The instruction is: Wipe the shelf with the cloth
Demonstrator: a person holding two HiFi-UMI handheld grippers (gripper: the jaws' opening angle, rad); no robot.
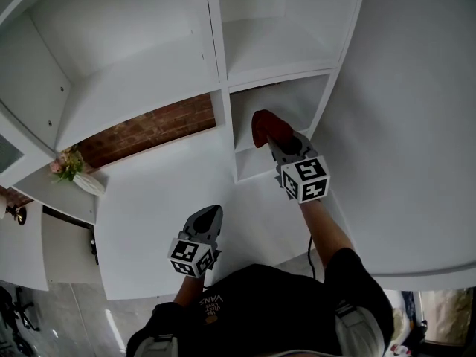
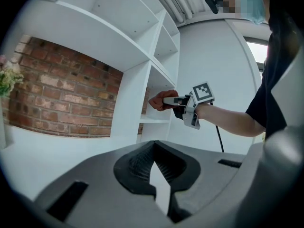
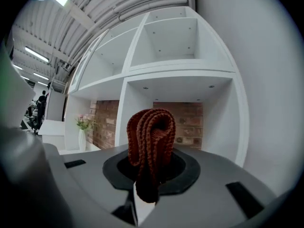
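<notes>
A dark red knitted cloth (image 1: 266, 127) is bunched in my right gripper (image 1: 275, 141), which is shut on it. In the head view it is held at the mouth of the small lower cubby of the white shelf unit (image 1: 256, 163), just above the cubby's board. The right gripper view has the cloth (image 3: 151, 137) standing up folded between the jaws of the right gripper (image 3: 146, 177), with the cubby (image 3: 211, 127) ahead. My left gripper (image 1: 213, 211) hovers shut over the white counter (image 1: 163, 192) with nothing in it. From the left gripper (image 2: 159, 175) I see the cloth (image 2: 158, 101) off to the right.
A vase of flowers (image 1: 76, 173) stands at the counter's far left against the brick wall (image 1: 152, 129). Larger open shelves (image 1: 126, 80) rise above. A curved white wall (image 1: 416, 125) closes the right side of the cubby.
</notes>
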